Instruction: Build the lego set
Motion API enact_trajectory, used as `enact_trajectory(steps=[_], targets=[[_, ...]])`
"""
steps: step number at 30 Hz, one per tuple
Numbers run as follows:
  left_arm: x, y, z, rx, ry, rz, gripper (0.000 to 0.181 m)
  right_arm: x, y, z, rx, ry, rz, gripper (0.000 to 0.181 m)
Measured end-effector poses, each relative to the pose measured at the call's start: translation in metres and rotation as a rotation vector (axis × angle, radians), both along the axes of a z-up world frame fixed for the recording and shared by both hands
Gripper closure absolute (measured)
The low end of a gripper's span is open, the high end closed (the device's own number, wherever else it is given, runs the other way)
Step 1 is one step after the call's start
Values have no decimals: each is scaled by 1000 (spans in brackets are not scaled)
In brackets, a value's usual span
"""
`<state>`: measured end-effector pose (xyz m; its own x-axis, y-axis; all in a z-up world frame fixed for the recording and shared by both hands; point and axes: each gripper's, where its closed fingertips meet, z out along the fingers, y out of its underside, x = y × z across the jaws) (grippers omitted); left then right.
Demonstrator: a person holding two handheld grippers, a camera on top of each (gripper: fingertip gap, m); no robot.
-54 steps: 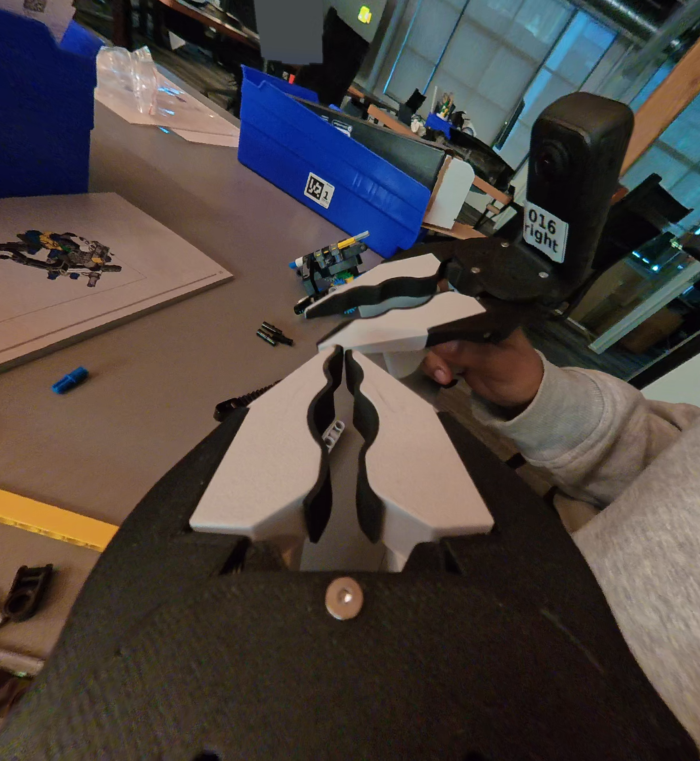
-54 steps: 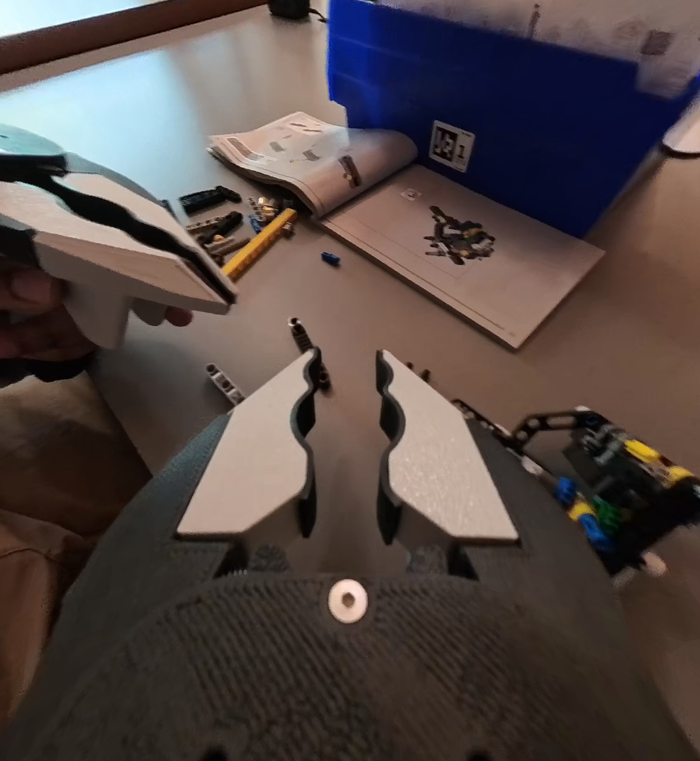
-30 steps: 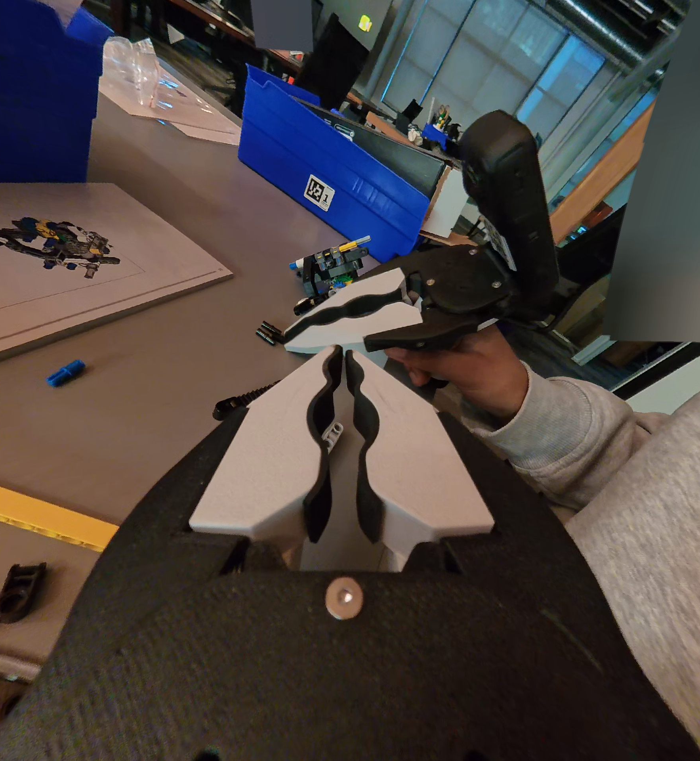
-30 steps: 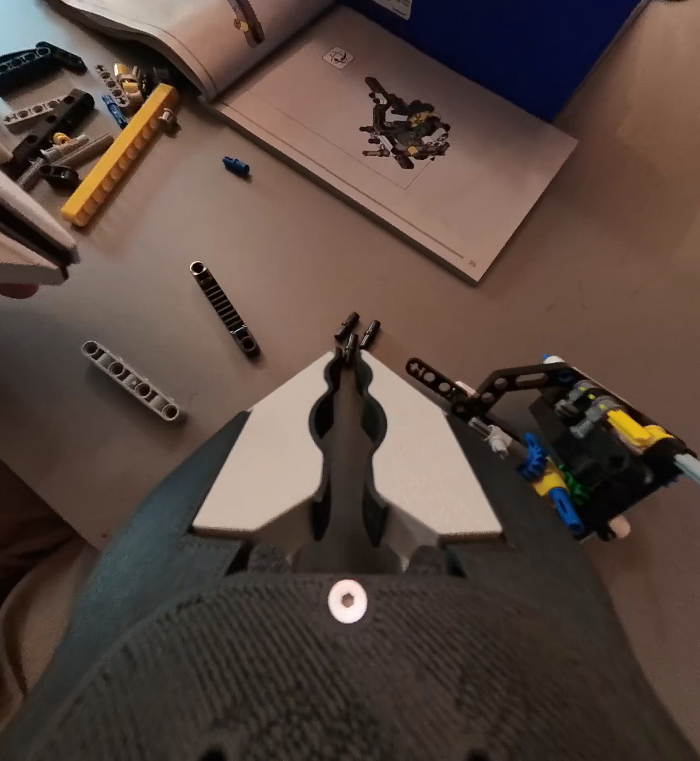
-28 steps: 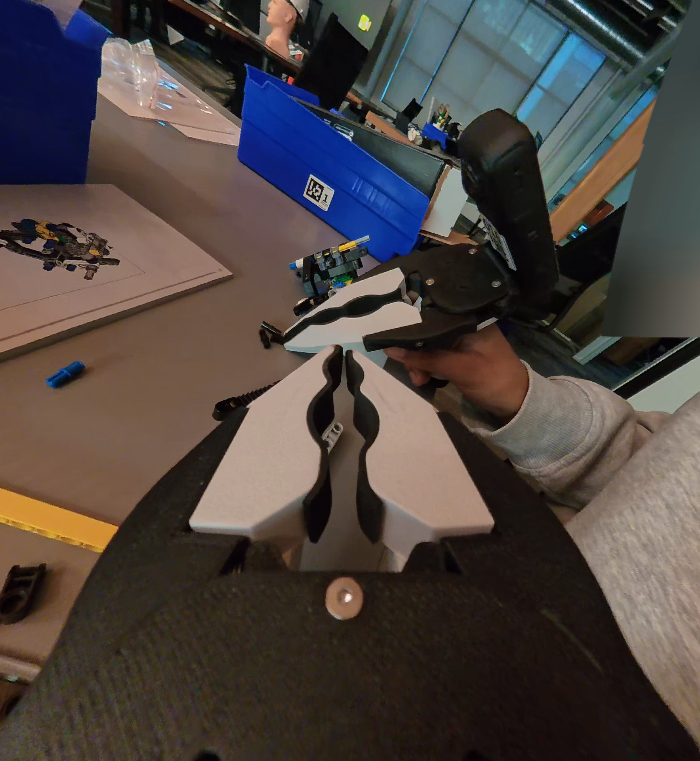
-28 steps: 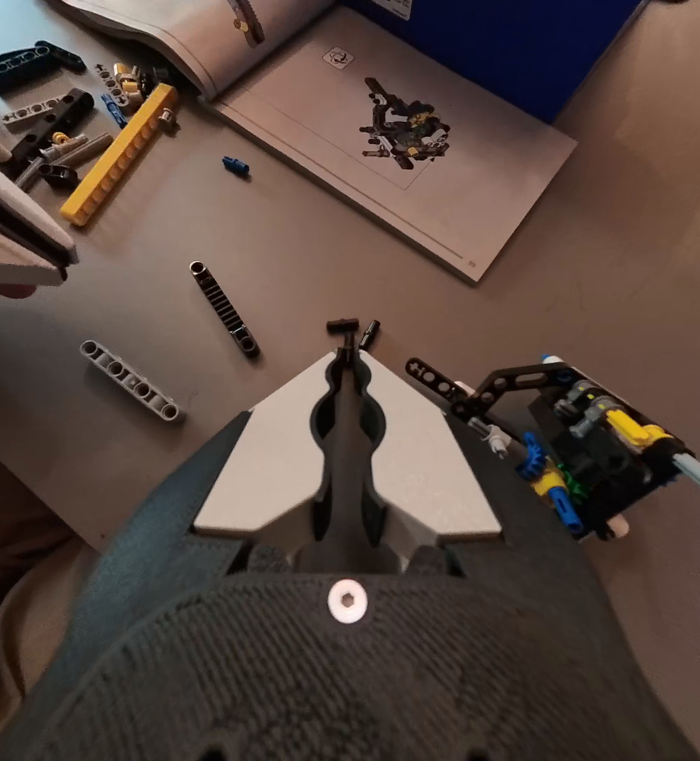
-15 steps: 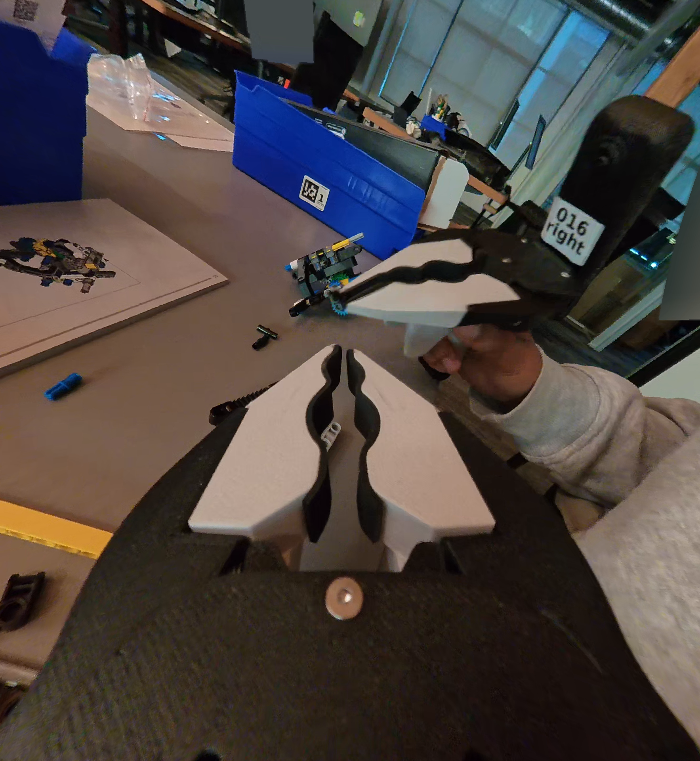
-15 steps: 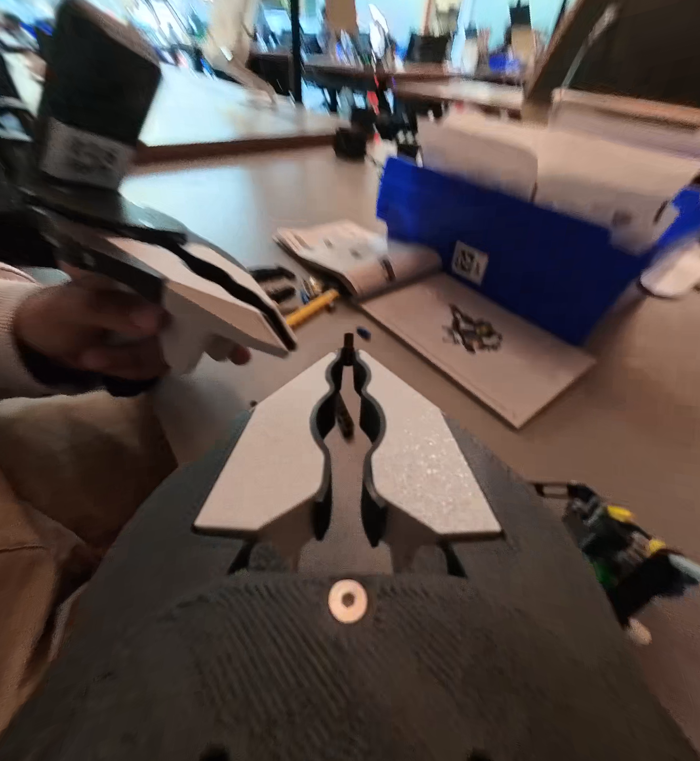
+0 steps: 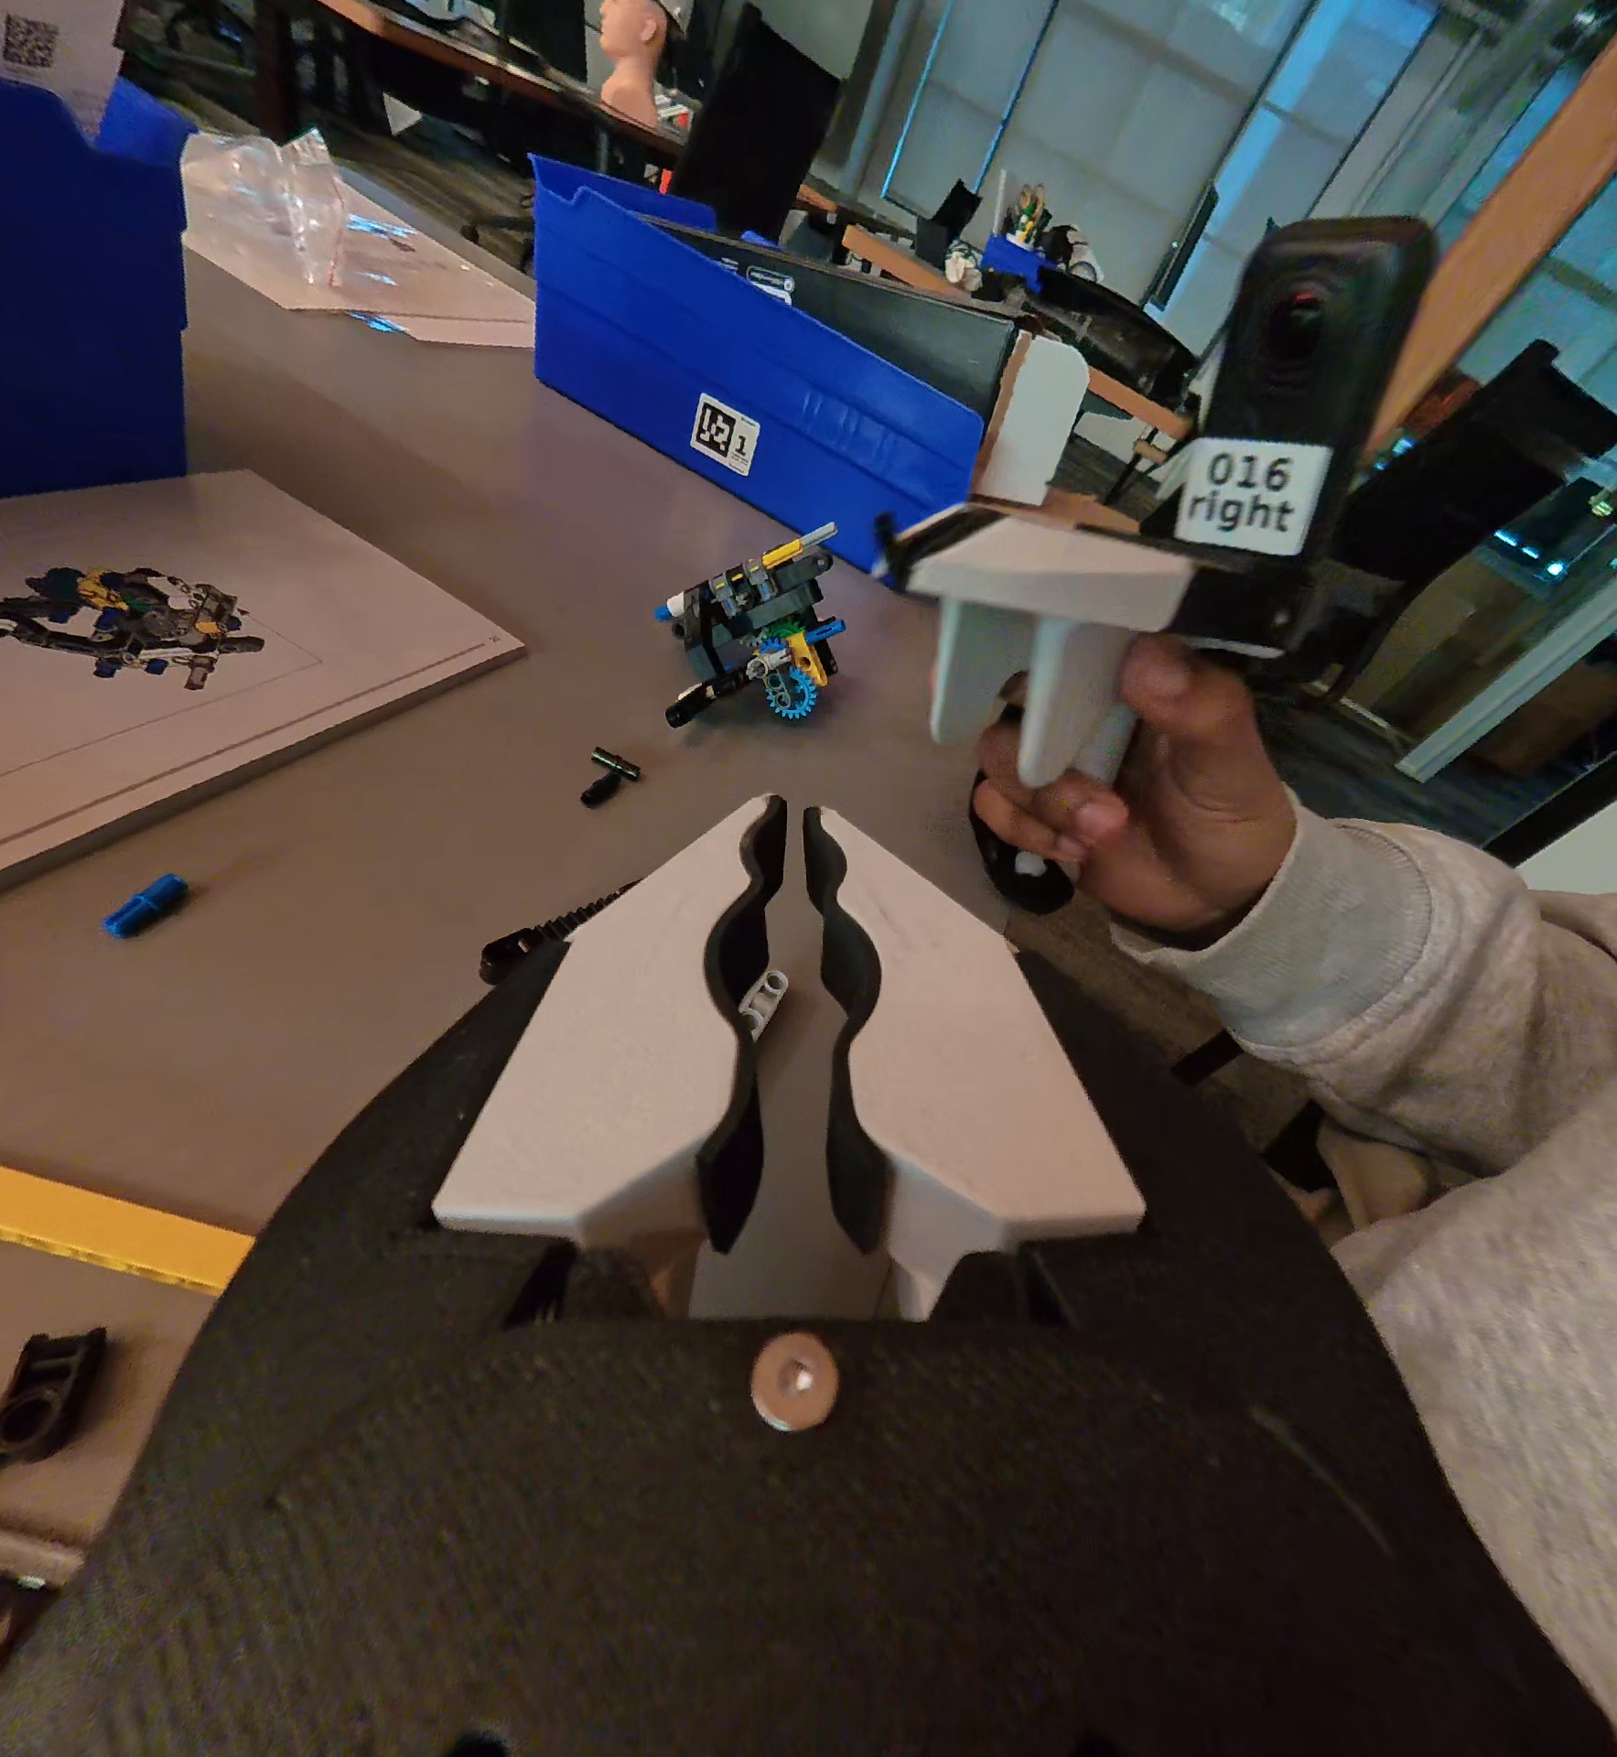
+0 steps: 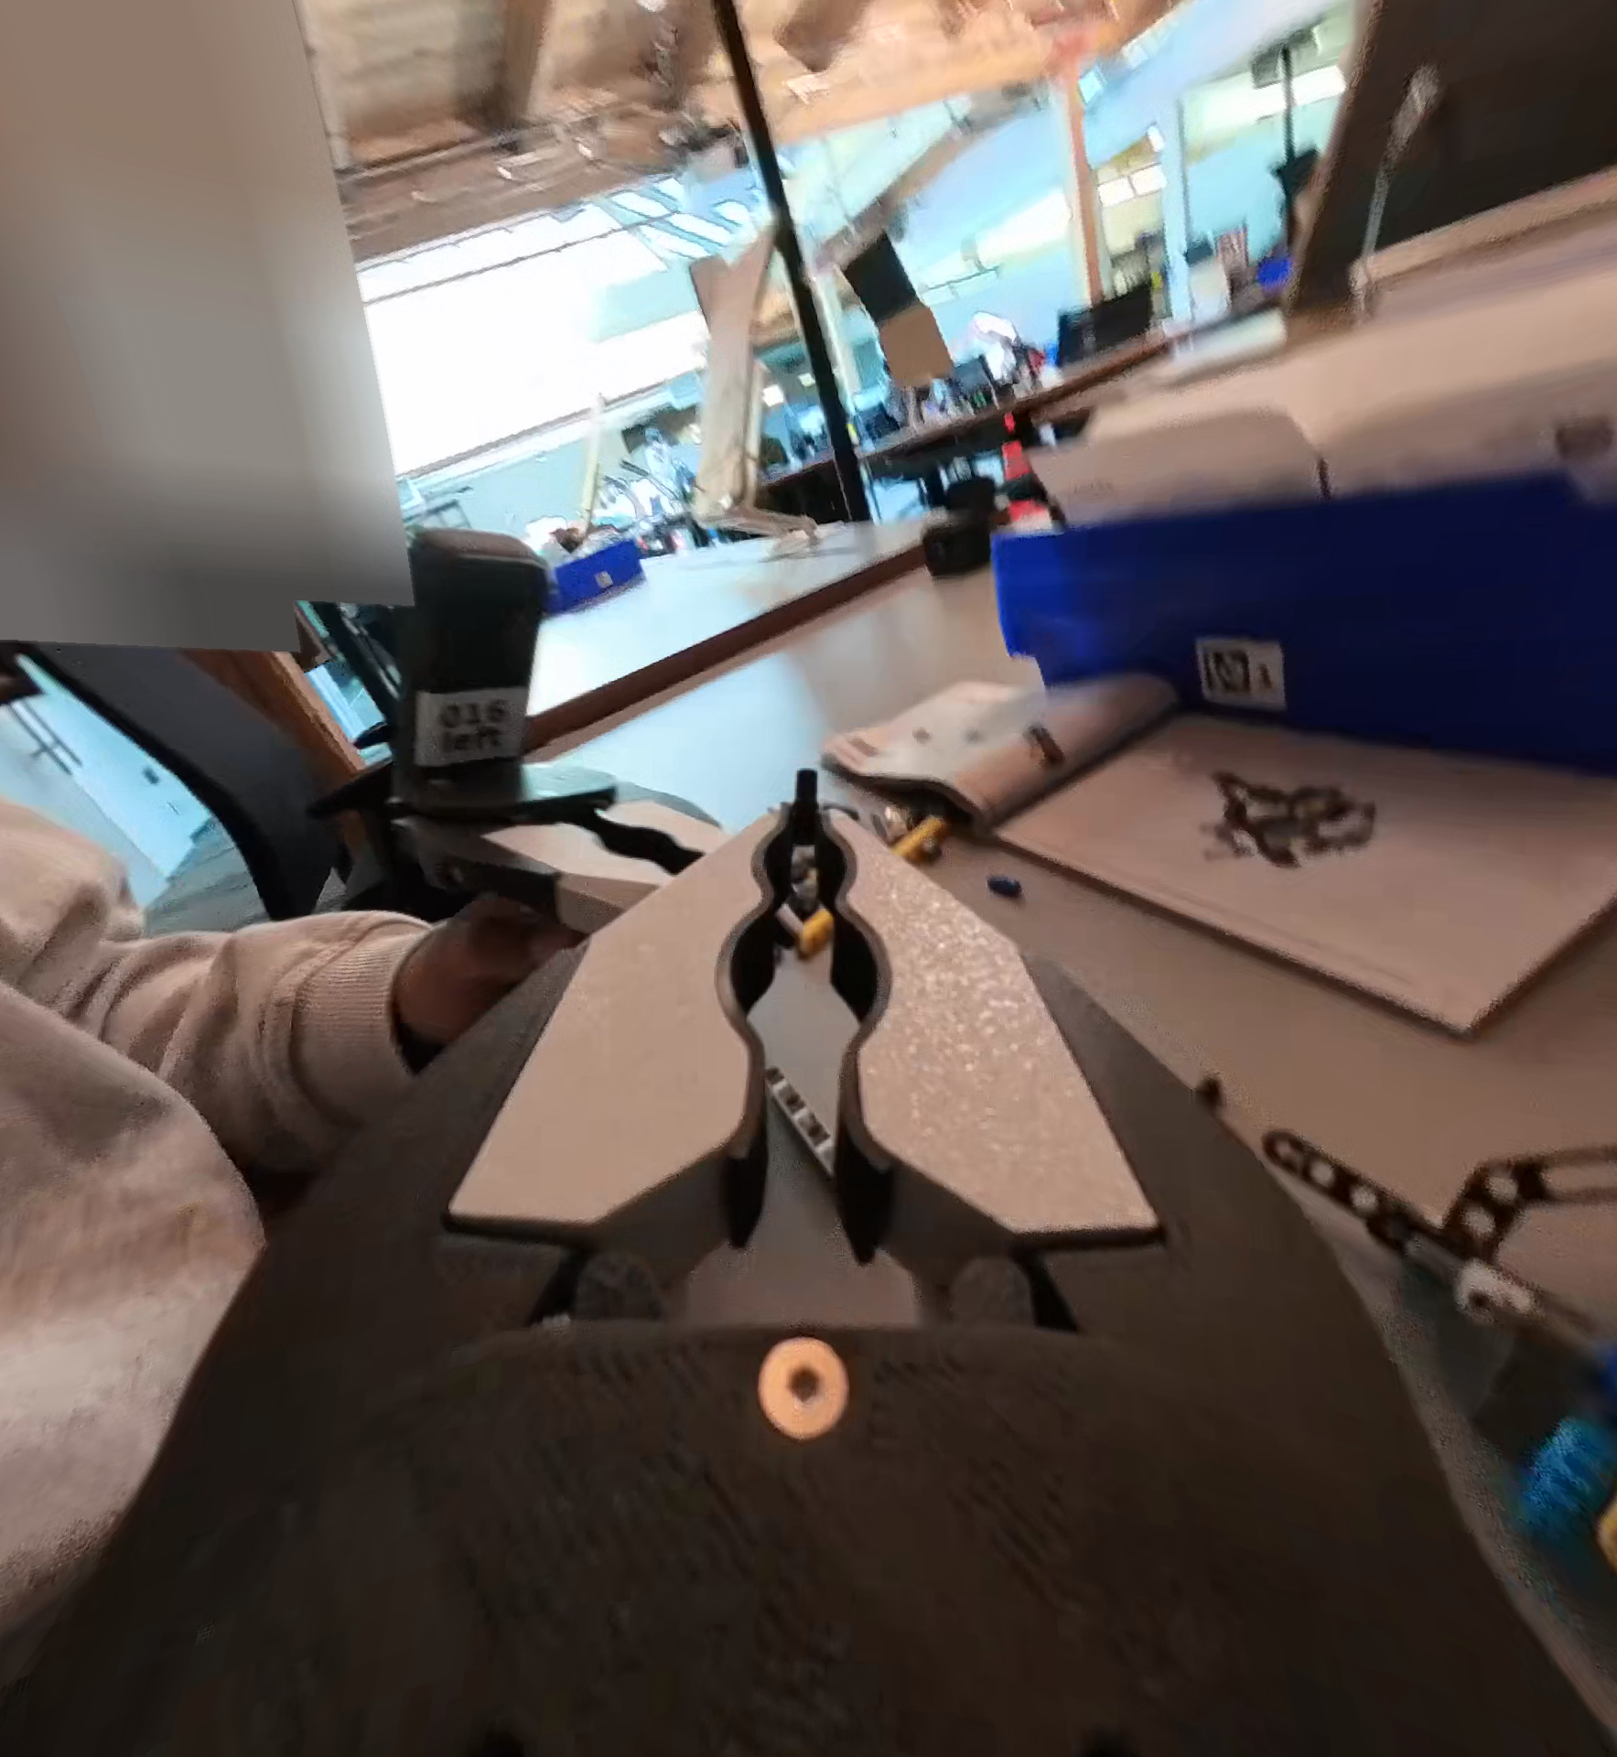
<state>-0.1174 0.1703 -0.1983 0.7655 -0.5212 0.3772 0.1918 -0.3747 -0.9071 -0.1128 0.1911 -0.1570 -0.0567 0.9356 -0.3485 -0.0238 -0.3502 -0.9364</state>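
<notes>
My right gripper (image 10: pixel 799 827) is shut on a small black pin (image 10: pixel 804 794) that sticks out past its tips. It is raised above the table and points towards my left gripper, whose fingers (image 10: pixel 586 879) show just left of it. In the left wrist view the right gripper (image 9: pixel 895 561) is up at the right, in a hand. My left gripper (image 9: pixel 793 808) is shut to a narrow slit. A light grey beam (image 9: pixel 761 1003) shows through the slit and seems to lie on the table below (image 10: pixel 799 1112). The part-built model (image 9: pixel 757 627) stands beyond.
Two black pins (image 9: pixel 612 775), a blue pin (image 9: pixel 146 903) and a black toothed bar (image 9: pixel 548 936) lie on the table. The open instruction booklet (image 9: pixel 215 666) is at the left, with blue bins (image 9: pixel 766 380) behind. A yellow beam (image 9: pixel 72 1226) and a black connector (image 9: pixel 44 1388) lie near left. The grippers' ends are close to 5 cm from one another.
My right gripper went down to the black pins, shut on one, then lifted it and swung up towards the left gripper. The left gripper has hardly moved.
</notes>
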Motion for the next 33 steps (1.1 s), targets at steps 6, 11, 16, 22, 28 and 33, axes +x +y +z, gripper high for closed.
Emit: enact_trajectory(steps=[6,11,16,22,28,33], targets=[[-1,1,0,-5,-2,4,175,-4,10,-18,-360,-14,70,180],[-6,4,-1,-15,-6,44,157,-5,7,-18,-428,-4,118,178],[-2,3,-2,11,69,56,147,-11,-9,-22,-500,-30,220,179],[10,-4,10,168,214,53,146,-13,-19,-23,-547,-49,281,179],[9,-5,13,185,200,51,147,-13,-18,-23,-541,-48,278,180],[3,-3,15,162,141,65,147,-14,-21,-24,-524,-58,278,179]])
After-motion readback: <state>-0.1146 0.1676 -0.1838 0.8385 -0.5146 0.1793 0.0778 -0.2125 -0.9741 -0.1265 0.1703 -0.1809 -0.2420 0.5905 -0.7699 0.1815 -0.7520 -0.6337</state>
